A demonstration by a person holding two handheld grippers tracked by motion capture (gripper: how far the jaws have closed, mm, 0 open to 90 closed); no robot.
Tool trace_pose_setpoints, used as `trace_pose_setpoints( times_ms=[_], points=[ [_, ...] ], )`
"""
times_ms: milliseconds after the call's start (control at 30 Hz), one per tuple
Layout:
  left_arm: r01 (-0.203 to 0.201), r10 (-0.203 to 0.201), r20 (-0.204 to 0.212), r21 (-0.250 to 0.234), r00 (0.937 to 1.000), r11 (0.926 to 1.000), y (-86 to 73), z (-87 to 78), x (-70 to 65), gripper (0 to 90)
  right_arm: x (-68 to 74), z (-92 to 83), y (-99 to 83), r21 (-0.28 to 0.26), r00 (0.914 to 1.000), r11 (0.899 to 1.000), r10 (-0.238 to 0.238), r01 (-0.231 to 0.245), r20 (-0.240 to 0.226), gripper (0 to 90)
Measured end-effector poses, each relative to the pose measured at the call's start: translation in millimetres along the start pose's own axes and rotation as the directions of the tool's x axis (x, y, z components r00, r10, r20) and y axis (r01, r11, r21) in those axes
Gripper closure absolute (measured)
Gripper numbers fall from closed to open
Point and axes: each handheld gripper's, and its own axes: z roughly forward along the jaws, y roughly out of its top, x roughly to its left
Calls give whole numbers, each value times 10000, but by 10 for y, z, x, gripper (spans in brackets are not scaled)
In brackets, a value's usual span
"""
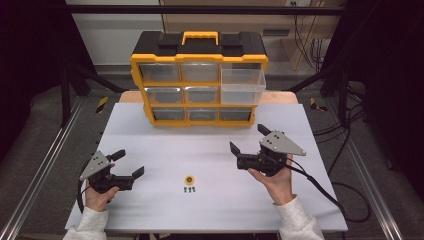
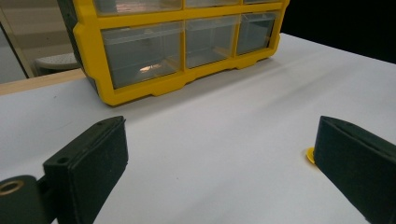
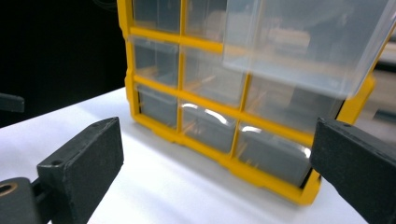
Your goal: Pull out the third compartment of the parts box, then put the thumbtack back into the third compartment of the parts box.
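Note:
A yellow and black drawer cabinet (image 1: 199, 80) stands at the back of the white table (image 1: 225, 210). Its top right clear drawer (image 1: 242, 86) is pulled out and looks empty. A small yellow round part (image 1: 189, 180) lies near the table's front middle, with tiny green pieces (image 1: 189, 189) just in front of it. My left gripper (image 1: 130, 162) rests open at the front left, empty, pointing right. My right gripper (image 1: 248, 137) is held open and empty right of centre, aimed at the cabinet (image 3: 187, 112) and its drawer (image 3: 303, 42). In the left gripper view the yellow part (image 2: 309, 155) peeks beside the right jaw.
The cabinet (image 2: 140, 88) has three rows of clear drawers, the others pushed in. Metal rails and black frame posts flank the table, and a black cable (image 1: 345, 200) trails off the right edge. A wooden board edge (image 1: 280, 96) shows behind the cabinet.

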Motion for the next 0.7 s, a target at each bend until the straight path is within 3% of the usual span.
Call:
trace_pose_setpoints(
  times_ms=[467,700],
  points=[
    [7,-7,21,1,10000,10000,-3,3,0,30,211,130,-326,967,9936,9922,861,-789,-730,26],
    [6,-6,18,11,10000,10000,-7,7,-3,29,305,234,-453,1497,9932,9858,878,-758,-759,28]
  ],
)
